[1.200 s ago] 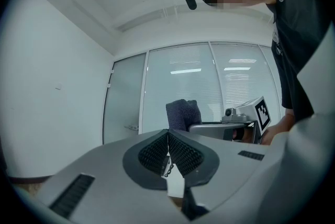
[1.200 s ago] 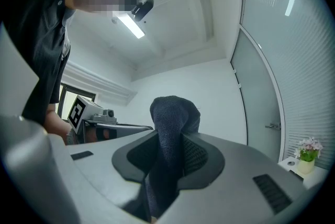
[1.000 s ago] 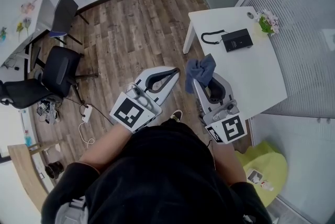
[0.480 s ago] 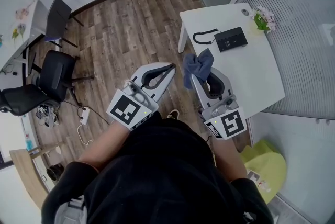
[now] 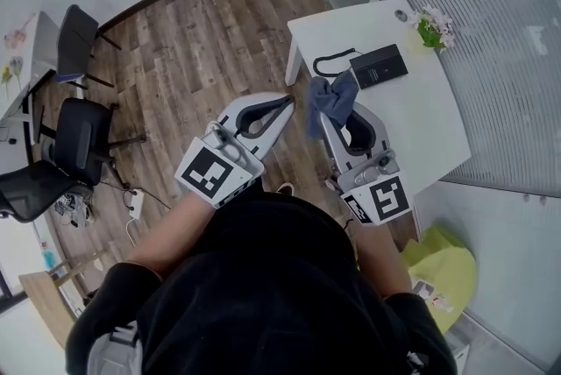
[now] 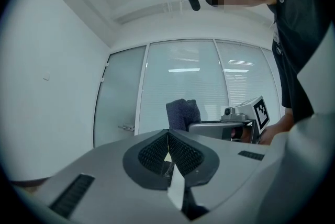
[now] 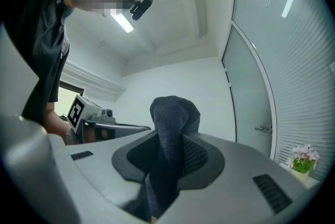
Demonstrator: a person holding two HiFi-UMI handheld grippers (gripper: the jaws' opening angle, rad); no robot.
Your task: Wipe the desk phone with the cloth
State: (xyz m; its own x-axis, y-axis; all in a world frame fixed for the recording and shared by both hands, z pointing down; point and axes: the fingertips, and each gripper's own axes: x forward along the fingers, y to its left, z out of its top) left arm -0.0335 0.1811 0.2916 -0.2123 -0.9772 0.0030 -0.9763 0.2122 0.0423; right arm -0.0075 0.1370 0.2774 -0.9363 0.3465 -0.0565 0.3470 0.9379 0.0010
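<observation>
A black desk phone [image 5: 379, 66] with a coiled cord [image 5: 328, 62] lies on the white desk [image 5: 412, 123] at the upper right of the head view. My right gripper [image 5: 323, 113] is shut on a dark blue cloth [image 5: 330, 101], which bunches up above the jaws near the desk's left edge; the cloth [image 7: 171, 136] fills the jaw gap in the right gripper view. My left gripper [image 5: 287, 105] hangs over the wooden floor, left of the desk, shut and holding nothing. In the left gripper view its jaws [image 6: 168, 152] meet, with the cloth [image 6: 183, 114] beyond.
A small potted flower [image 5: 431, 28] stands at the desk's far corner. Black office chairs [image 5: 74, 137] and another white table [image 5: 19, 67] stand at the left. A power strip [image 5: 134, 204] and cables lie on the floor. A yellow-green bag [image 5: 438, 264] sits at the lower right.
The view has shifted so the desk and phone sit farther left and closer to my grippers. Both grippers keep their hold and spacing; the cloth now reaches the desk's left edge.
</observation>
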